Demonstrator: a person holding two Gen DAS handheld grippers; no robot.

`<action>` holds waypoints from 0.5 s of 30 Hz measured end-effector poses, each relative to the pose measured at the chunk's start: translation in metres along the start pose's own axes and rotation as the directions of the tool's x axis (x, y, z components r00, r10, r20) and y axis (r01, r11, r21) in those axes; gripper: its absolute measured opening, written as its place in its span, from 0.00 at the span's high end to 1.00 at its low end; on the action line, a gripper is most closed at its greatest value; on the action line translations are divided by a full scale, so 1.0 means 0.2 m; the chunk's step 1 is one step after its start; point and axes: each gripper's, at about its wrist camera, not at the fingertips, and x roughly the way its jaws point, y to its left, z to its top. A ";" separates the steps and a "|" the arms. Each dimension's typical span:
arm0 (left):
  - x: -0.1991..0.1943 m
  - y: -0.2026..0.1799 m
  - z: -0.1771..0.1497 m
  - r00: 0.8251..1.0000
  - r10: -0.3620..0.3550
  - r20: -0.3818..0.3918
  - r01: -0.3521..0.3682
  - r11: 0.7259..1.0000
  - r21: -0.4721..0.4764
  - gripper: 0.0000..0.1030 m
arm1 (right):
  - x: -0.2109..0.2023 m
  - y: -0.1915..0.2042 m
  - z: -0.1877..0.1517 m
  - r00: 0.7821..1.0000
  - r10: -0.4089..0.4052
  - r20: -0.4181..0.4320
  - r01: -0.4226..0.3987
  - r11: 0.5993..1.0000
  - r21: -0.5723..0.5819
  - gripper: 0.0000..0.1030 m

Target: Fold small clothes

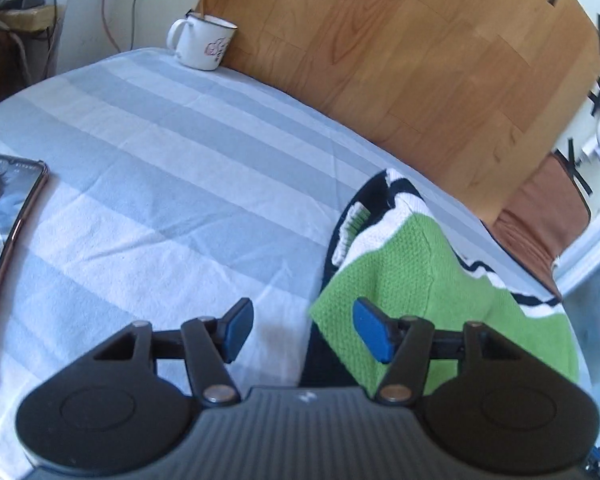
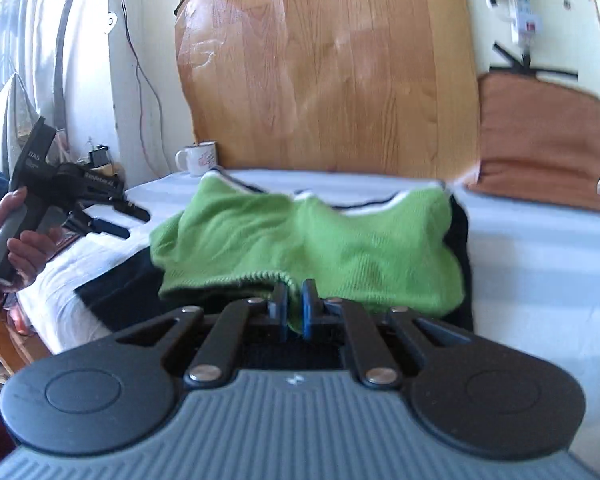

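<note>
The right gripper [image 2: 295, 310] pinches the near edge of the green sweater [image 2: 308, 236], at 6 o'clock in its view. The left gripper [image 1: 304, 330] is wide open, holding nothing, with the sweater at 3 o'clock on the striped cloth [image 1: 148, 152]. Far back at 11 o'clock stands a white mug [image 1: 202, 42].

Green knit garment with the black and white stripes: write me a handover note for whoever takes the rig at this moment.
Right gripper: shut on the hem of the green knit garment with black and white stripes, lifting it over its dark part.
Left gripper: open, holding nothing, low over the striped grey-white cloth at the garment's edge.
White enamel mug at the far edge.
Done: one fold apparently under way.
Left: lay it down, finish folding.
</note>
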 end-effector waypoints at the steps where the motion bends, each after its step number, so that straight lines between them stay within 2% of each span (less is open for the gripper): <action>1: 0.00 -0.01 0.01 1.000 0.000 0.003 0.000 1.000 0.017 0.34 | 0.00 -0.03 -0.01 1.000 0.029 -0.011 -0.028 0.999 0.040 0.90; 2: 0.01 -0.03 0.02 1.000 0.008 0.012 -0.008 0.999 0.034 0.24 | 0.00 -0.06 -0.01 0.999 0.037 0.001 -0.037 0.995 0.089 0.89; 3: 0.02 -0.05 0.03 0.999 0.019 0.027 -0.020 0.998 0.059 0.22 | -0.02 -0.09 -0.01 0.999 0.024 0.026 -0.028 0.990 0.141 0.86; 5: 0.06 -0.09 0.06 0.998 0.050 0.036 -0.054 0.992 0.114 0.22 | -0.05 -0.20 0.01 0.997 0.001 0.084 -0.021 0.971 0.240 0.65; 7: 0.12 -0.13 0.07 0.997 0.076 0.027 -0.079 0.986 0.148 0.22 | -0.08 -0.30 0.02 0.985 -0.082 0.154 0.027 0.943 0.330 0.57; 9: 0.17 -0.15 0.06 0.997 0.081 0.006 -0.081 0.982 0.172 0.22 | -0.05 -0.40 0.01 0.974 -0.170 0.152 0.100 0.917 0.386 0.54; 12: 0.19 -0.23 0.02 0.997 0.072 0.008 -0.072 0.967 0.244 0.36 | 0.03 -0.55 -0.03 0.971 -0.218 0.094 0.164 0.902 0.400 0.52; 14: 0.21 -0.31 -0.03 0.994 0.105 -0.002 -0.099 0.943 0.318 0.68 | 0.10 -0.63 -0.04 0.975 -0.211 0.066 0.169 0.904 0.393 0.42; 15: 0.21 -0.33 -0.05 0.992 0.129 0.007 -0.123 0.927 0.354 0.72 | 0.14 -0.63 -0.04 0.979 -0.198 0.056 0.161 0.907 0.389 0.41</action>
